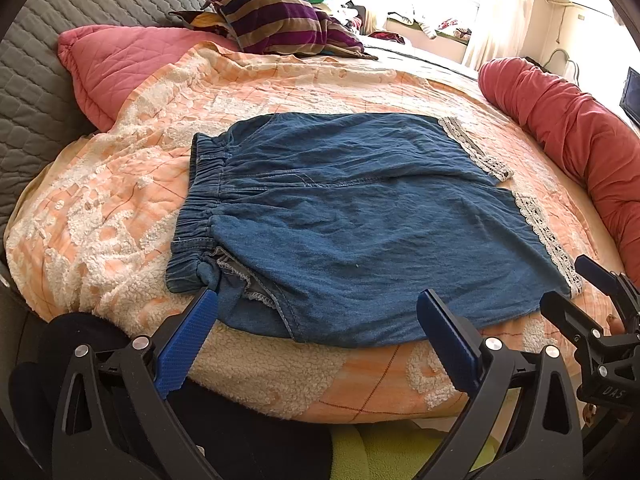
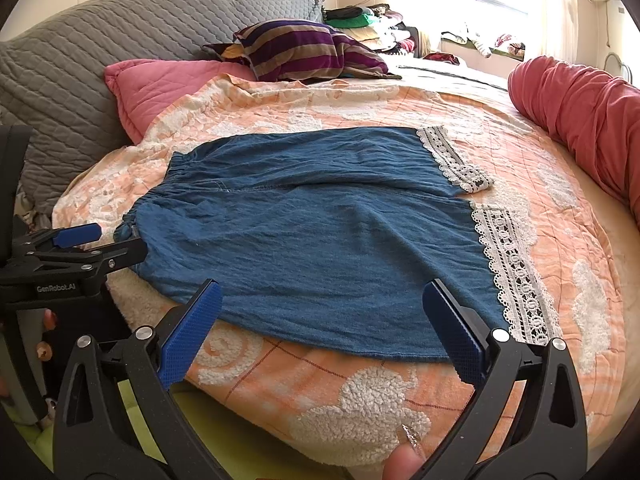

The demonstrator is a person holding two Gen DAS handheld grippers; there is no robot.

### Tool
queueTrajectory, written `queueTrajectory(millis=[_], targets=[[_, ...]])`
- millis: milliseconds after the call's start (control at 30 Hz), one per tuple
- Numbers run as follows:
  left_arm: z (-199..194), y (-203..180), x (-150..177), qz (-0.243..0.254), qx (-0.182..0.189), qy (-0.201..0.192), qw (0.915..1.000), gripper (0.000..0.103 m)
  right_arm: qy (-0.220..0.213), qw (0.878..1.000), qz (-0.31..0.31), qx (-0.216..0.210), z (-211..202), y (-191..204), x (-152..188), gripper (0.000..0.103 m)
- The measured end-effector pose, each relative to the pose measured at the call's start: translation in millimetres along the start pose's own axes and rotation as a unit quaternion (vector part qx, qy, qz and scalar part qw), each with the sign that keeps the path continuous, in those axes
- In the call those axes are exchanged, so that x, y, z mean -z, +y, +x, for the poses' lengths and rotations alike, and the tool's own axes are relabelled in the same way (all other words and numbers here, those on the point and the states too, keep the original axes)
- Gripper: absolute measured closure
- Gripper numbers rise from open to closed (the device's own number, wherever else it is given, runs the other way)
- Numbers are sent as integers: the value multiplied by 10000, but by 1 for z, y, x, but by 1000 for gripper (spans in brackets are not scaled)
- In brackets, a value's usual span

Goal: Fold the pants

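Blue denim shorts (image 1: 344, 220) with white lace hems (image 1: 544, 240) lie flat on an orange and white blanket (image 1: 120, 200), waistband (image 1: 200, 208) to the left. They also show in the right wrist view (image 2: 320, 232), lace hem (image 2: 516, 272) to the right. My left gripper (image 1: 316, 300) is open and empty, just above the near edge by the waistband corner. My right gripper (image 2: 320, 292) is open and empty, over the near edge by the lace hem. Each gripper shows in the other's view: the right one (image 1: 576, 280), the left one (image 2: 116, 240).
A pink pillow (image 1: 116, 64) and a striped cushion (image 1: 280, 20) lie at the back against a grey quilted headboard (image 1: 48, 92). A red bolster (image 1: 572, 132) runs along the right side. A lime-green cloth (image 1: 380, 452) lies below the bed's near edge.
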State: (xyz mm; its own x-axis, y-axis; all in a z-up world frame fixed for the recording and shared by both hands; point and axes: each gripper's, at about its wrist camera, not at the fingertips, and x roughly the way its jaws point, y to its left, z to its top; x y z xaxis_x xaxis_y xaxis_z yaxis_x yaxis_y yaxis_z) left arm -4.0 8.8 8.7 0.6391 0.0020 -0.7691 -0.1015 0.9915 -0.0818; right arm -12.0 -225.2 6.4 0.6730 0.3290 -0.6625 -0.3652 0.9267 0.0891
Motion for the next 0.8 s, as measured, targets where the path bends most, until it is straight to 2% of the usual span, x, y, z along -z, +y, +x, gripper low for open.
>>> queueTrajectory(millis=[800], targets=[[7, 2, 0, -18, -65, 37, 10000, 4, 1, 10000, -17, 45, 5, -2, -1, 8]])
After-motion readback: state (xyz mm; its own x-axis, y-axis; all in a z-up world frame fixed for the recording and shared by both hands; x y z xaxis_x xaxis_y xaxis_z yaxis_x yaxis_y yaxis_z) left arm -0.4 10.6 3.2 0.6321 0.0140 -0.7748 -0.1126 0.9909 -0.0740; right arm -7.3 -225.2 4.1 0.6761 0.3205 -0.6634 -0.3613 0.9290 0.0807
